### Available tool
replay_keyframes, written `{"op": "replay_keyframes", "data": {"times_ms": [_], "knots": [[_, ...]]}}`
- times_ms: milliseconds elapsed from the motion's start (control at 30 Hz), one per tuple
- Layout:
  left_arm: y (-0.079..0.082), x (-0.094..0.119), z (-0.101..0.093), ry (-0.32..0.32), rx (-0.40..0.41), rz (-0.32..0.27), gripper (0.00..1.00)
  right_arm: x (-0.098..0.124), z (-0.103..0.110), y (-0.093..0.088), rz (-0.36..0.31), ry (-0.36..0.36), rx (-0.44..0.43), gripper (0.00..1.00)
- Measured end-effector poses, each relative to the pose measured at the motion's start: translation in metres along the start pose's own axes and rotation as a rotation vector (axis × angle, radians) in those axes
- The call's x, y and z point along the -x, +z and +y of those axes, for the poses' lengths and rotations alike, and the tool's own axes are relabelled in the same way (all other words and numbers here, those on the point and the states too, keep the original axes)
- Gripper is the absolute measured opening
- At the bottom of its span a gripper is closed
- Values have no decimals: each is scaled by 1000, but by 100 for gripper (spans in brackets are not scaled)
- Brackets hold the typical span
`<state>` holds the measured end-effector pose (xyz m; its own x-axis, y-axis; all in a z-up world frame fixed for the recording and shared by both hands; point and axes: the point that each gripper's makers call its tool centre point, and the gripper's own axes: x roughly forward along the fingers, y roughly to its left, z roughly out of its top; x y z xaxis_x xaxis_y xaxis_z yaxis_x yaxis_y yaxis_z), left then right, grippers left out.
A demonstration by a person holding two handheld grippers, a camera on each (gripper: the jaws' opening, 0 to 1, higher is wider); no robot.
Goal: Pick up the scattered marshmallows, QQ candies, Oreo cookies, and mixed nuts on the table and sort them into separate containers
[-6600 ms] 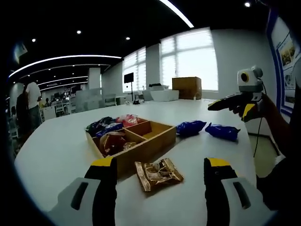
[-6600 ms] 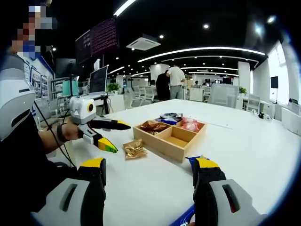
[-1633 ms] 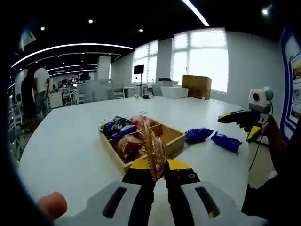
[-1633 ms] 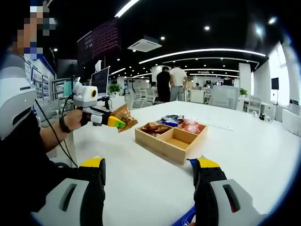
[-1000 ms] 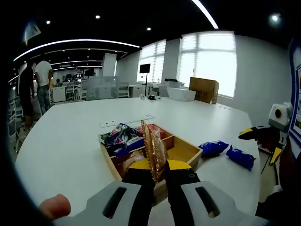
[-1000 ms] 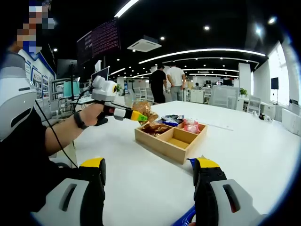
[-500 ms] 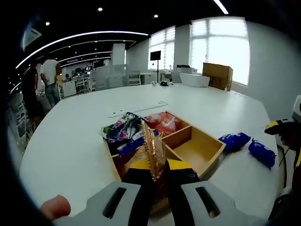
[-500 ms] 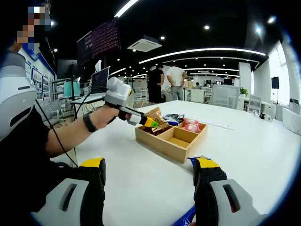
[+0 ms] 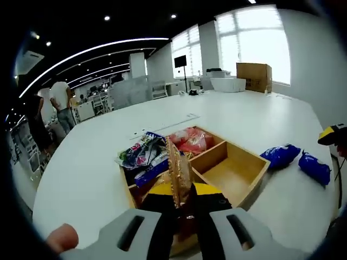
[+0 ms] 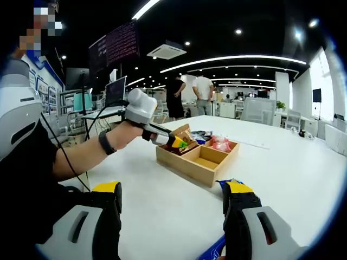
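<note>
In the left gripper view, two people [image 9: 51, 111] are standing far off at the left edge of the big white table [image 9: 81, 173]. A fingertip [image 9: 60, 238] of the person's hand is showing at the bottom left. The left gripper [image 9: 179, 197] is pinching a crinkly brown-gold snack packet [image 9: 178, 173] edge-on between its closed yellow-tipped jaws, holding it upright just over the near left compartment of the shallow wooden four-compartment tray [image 9: 246, 187]. Dark blue and purple wrapped packets [image 9: 142, 154] are lying in the far left compartment, red and pink packets [image 9: 190, 141] are sitting in the far right one, and the near right compartment is showing bare wood. Two blue wrapped packets [image 9: 295, 160] are lying on the table right of the tray, near each other. The yellow tip of the right gripper [image 9: 333, 134] is poking in at the right edge.

In the right gripper view, the person's sleeve and forearm [image 10: 70, 154] are reaching in from the left, carrying the left gripper [image 10: 174, 142] with the brown packet [image 10: 183, 134] clamped over the tray's [image 10: 198, 168] nearest corner. The right gripper [image 10: 171, 203] is hanging low over the table with its jaws spread wide apart, gripping nothing, and a blue wrapper [image 10: 209, 254] is peeking out beneath them.
</note>
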<state>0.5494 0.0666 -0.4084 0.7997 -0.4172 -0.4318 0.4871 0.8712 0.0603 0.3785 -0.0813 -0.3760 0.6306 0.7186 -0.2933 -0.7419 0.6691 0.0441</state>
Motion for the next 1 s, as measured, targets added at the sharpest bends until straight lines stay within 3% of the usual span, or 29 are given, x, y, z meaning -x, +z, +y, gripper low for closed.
{"op": "replay_keyframes", "data": {"times_ms": [600, 833, 1000], "knots": [[0, -2, 1, 12, 1, -12, 15, -4, 1, 0, 8, 9, 7, 72], [-1, -3, -6, -24, 35, -12, 16, -5, 2, -2, 12, 11, 6, 72], [3, -4, -10, -63, 105, -42, 24, -5, 2, -3, 13, 11, 4, 72]]}}
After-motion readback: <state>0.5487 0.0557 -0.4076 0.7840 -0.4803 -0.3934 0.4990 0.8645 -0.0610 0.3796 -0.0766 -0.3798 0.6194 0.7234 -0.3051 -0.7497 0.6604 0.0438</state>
